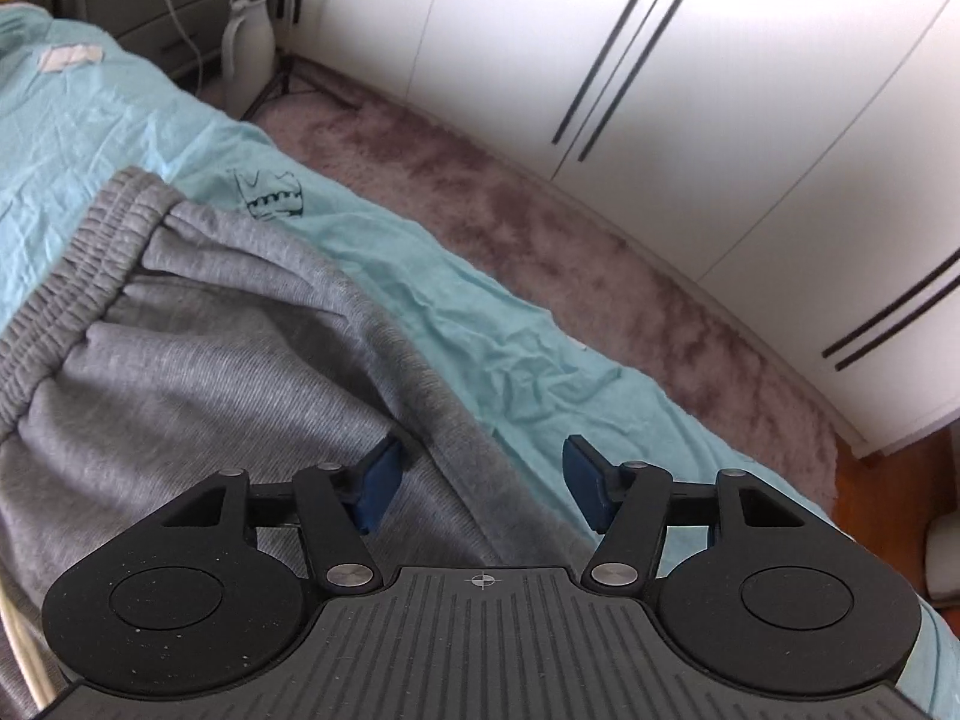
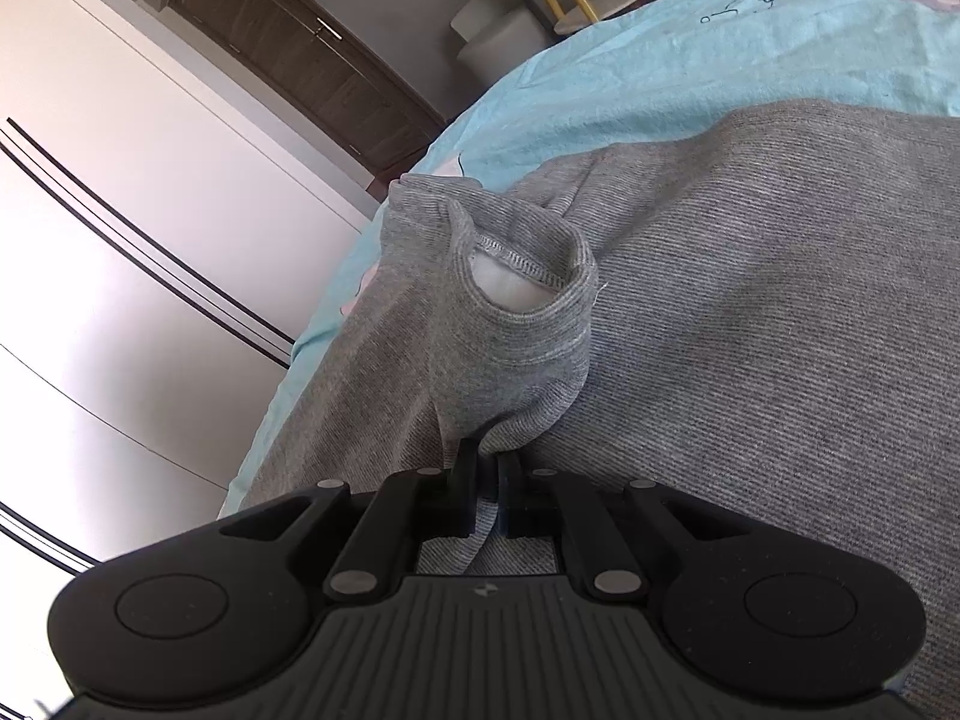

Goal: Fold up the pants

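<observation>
Grey pants (image 1: 198,372) are spread on a bed covered by a light blue sheet (image 1: 480,336). In the left wrist view the elastic waistband (image 1: 72,276) lies up and left. The left claw (image 1: 474,486) is held open over the pants' side edge, pads apart. The right claw (image 2: 487,498) is clamped on a cuffed leg end (image 2: 510,300), its opening turned upward.

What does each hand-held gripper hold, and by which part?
The right hand-held gripper pinches the grey knit pants just below a leg cuff. The left hand-held gripper holds nothing.
</observation>
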`<state>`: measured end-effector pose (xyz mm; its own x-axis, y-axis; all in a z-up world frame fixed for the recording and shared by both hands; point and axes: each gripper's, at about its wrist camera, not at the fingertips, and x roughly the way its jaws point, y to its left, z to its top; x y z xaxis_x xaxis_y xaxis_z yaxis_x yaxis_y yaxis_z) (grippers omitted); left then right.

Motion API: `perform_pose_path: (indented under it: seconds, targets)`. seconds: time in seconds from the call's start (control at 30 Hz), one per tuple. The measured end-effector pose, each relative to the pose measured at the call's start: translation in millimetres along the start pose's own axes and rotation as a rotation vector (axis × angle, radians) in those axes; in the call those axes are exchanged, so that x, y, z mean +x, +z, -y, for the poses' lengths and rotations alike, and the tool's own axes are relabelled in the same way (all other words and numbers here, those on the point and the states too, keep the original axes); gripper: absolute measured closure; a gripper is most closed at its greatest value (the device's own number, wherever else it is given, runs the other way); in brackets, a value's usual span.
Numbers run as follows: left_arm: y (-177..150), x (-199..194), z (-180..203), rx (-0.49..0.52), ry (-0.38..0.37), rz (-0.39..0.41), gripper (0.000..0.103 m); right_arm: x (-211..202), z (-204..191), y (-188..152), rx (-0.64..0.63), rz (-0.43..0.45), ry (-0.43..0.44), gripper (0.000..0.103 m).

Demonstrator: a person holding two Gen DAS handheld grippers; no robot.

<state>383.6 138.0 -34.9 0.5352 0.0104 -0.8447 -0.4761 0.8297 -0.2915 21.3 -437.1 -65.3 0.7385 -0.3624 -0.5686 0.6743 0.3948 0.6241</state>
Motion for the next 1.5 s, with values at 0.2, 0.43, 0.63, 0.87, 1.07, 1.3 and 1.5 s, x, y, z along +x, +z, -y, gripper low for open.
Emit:
perform_pose_path:
  seconds: [0.2,0.43,0.63,0.87,1.07,1.3,1.5]
  targets:
    - [3.1,13.2,-2.3,-0.024,0.076,-0.025,0.063,0.8,2.6,0.5,0.031,0.007,0.013,0.096]
    - [0.5,-0.1,-10.3,-0.016,0.042,-0.006,0.086,-0.5,3.2,-5.4,0.013,0.048,0.028,0.095]
    - [2.8,-11.1,-25.3,-0.077,-0.047,0.0,0.089,-1.0,7.0,-4.3,0.033,0.041,0.053,0.093]
    - [5.7,-3.7,-28.2,-0.097,-0.038,-0.008,0.075,0.8,7.8,-0.3,0.036,0.03,0.047,0.093]
    - [14.9,-11.5,-28.5,-0.104,-0.063,0.015,0.068,2.4,7.3,0.0,0.037,0.03,0.046,0.093]
    - [21.3,-6.2,-23.9,-0.075,-0.051,0.0,0.07,3.1,4.6,-1.8,0.023,0.037,0.039,0.093]
    - [20.1,-3.5,-29.3,-0.113,-0.05,-0.005,0.089,2.8,3.9,-1.3,0.02,0.036,0.037,0.093]
